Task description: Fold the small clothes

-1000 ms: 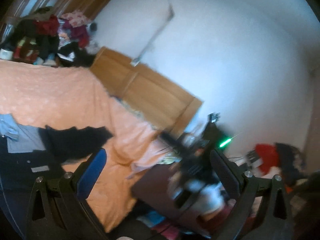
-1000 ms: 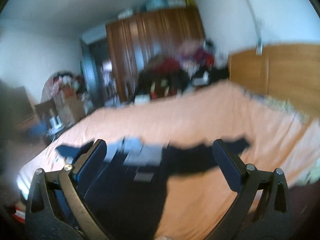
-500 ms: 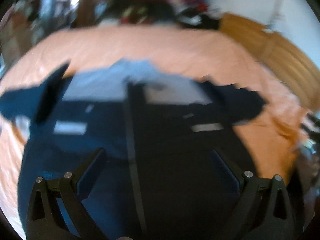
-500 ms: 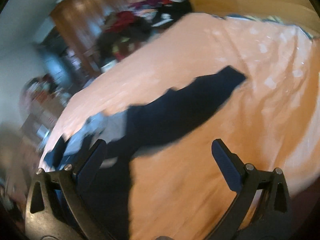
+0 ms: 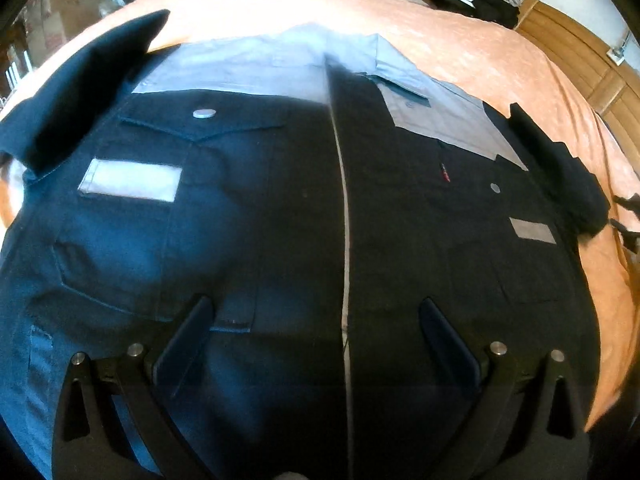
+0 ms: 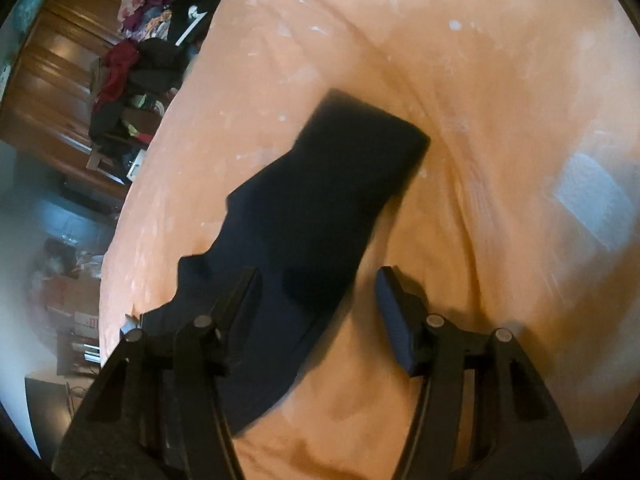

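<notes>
Navy shirt flat, sleeve fold not yet begun

Navy cloth filled my left wrist view: the shirt (image 5: 280,208) lay front-up on the orange bedspread (image 5: 460,52), pale collar away from me. My left gripper (image 5: 316,316) hovered over the placket, jaws wide, holding nothing.

On the right wrist view, the right gripper (image 6: 318,292) straddled the sleeve (image 6: 332,184) with jaws wide and empty. I judged the risk to be pinching bedspread along with sleeve, since both were soft and lay touching; that would drag the shirt askew.
</notes>
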Motion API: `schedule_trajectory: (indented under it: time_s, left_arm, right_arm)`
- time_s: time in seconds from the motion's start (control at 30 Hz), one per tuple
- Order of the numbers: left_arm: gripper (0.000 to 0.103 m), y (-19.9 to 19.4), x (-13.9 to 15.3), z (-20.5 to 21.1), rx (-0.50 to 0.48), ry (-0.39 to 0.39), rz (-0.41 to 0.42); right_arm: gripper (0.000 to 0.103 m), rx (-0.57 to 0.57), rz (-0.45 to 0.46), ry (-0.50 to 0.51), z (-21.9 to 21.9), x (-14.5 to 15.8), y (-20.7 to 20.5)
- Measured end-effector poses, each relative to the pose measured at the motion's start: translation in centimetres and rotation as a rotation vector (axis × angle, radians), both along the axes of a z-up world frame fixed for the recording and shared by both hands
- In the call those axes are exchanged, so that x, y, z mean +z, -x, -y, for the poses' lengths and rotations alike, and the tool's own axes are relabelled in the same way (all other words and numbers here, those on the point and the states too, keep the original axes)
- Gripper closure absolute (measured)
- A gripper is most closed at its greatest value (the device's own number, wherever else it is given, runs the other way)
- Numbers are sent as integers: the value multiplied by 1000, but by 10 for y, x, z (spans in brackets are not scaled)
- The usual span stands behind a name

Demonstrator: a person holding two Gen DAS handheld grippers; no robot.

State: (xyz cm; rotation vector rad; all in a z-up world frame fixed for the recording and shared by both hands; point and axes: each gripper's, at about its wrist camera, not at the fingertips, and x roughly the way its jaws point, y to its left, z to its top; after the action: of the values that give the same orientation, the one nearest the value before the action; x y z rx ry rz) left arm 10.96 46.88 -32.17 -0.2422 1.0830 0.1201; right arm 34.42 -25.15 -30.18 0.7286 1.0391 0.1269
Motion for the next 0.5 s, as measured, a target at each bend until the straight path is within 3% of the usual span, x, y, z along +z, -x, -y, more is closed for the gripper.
schedule_trajectory:
  time_s: [0.2,0.23,0.27,0.3,0.33,0.4,0.5]
  left_arm:
    - [0,-3,4,0,1,9,17]
    - [0,-3,5,0,4,13,19]
    - [0,-2,6,-1,6,18,20]
    - [1,-3,8,-2,9,26,19]
    - [1,-2,10,-3,16,39,20]
    - [6,-2,18,-8,32,96,31]
    - [19,2,40,-21,49,204,85]
  right_arm:
    - [47,1,24,19,4,-7,-17]
    - [54,-4,32,32,4,-5,-17]
    - [77,-6,47,51,2,0,-14]
    - [93,2,62,57,-1,7,-11]
    - [100,18,81,59,-5,12,-11]
    - [101,78,155,54,-34,44,-1]
    - [101,227,312,16,-113,108,23]
